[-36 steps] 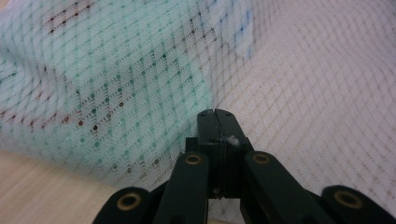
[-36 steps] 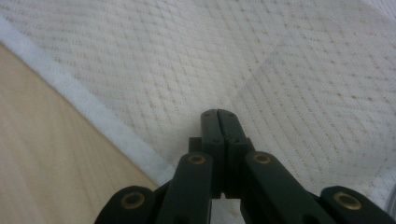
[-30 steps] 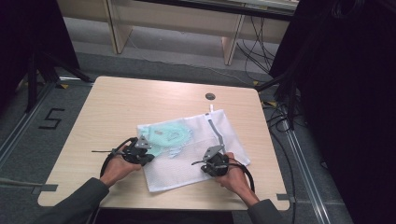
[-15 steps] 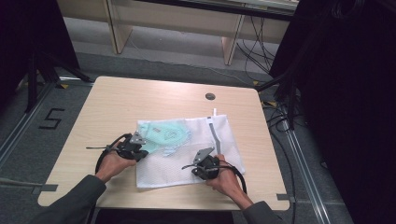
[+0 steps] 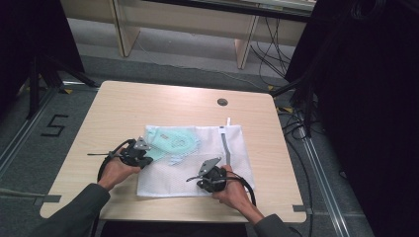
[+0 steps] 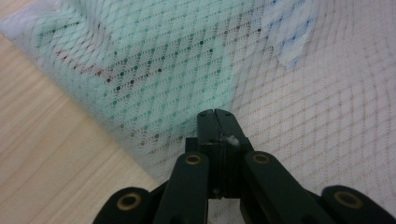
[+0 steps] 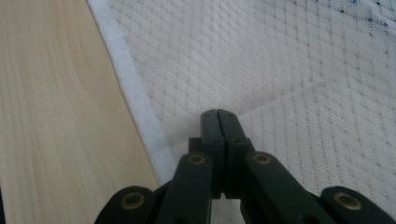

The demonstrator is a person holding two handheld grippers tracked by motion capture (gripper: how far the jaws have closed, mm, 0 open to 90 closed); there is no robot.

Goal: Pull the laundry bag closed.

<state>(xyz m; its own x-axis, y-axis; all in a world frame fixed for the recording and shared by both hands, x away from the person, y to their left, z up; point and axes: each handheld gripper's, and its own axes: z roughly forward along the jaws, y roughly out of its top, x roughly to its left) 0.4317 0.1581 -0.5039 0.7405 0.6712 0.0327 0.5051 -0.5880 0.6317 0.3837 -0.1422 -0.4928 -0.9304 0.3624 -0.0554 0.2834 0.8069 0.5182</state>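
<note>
Two grippers work on one white mesh laundry bag (image 5: 197, 158) that lies flat on the near half of the wooden table (image 5: 148, 103) in the high view. A mint-green garment (image 5: 173, 140) shows through the mesh at the bag's far left part, and a grey zipper strip (image 5: 226, 145) runs along its right side. The left gripper (image 5: 143, 157) lies at the bag's left edge, the hand behind it low on the table; the right gripper (image 5: 205, 177) rests over the near right part, forearm coming in from the near edge.

From the left gripper view, the weave is plain: green cloth (image 6: 177, 60) under diamond-pattern netting, and the jaws of the left gripper (image 6: 215, 114) are pressed together, resting on the mesh, whether pinching it cannot be told.

From the right gripper view, the bag's hemmed white border (image 7: 135, 102) lies against bare wood (image 7: 51, 102). The right gripper (image 7: 218, 113) also has its jaws pressed together over the mesh just inside that border.
</note>
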